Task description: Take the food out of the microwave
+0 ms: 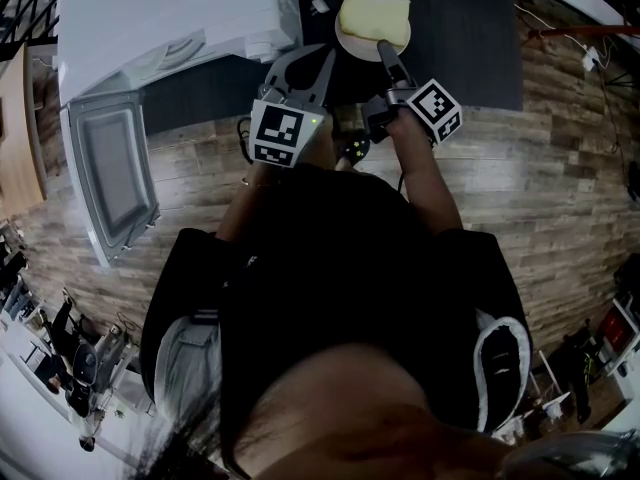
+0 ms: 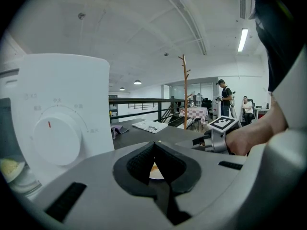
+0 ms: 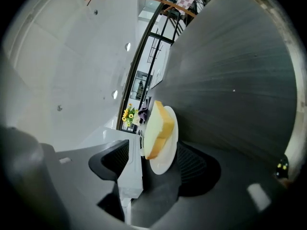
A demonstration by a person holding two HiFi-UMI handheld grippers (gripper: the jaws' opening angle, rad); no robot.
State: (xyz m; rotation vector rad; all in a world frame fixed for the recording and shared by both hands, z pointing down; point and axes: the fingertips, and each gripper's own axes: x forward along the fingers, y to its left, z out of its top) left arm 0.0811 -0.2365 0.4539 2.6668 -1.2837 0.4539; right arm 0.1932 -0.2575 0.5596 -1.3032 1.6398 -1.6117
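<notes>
- Two grippers are up at the near edge of the dark tabletop [image 1: 470,38]. The plate [image 1: 347,42] with the yellow food [image 1: 375,16] stands on it, just right of the white microwave [image 1: 170,18] and fully outside it.
- The microwave door [image 1: 110,173] hangs open at the near left, well apart from the plate.
- The right gripper [image 3: 154,163] has its jaws spread wide. The plate's near rim lies between them, but neither pad appears to press on it, so the plate looks to rest on the tabletop alone.
- The left gripper [image 2: 154,152] has its jaws pressed together with nothing in them, and it points past the microwave's dial toward the plate.
- The step in hand looks like letting go, with the food already out.
- To do it well, keep the right jaws as wide as they are and draw them back toward the near side, along their own line.
- Any sideways swing or roll could catch the rim and drag or tip the plate, and the food could slide off.
- The left gripper is best kept still and clear of the plate until the right one is free.
- What seems left after that is the open door.
</notes>
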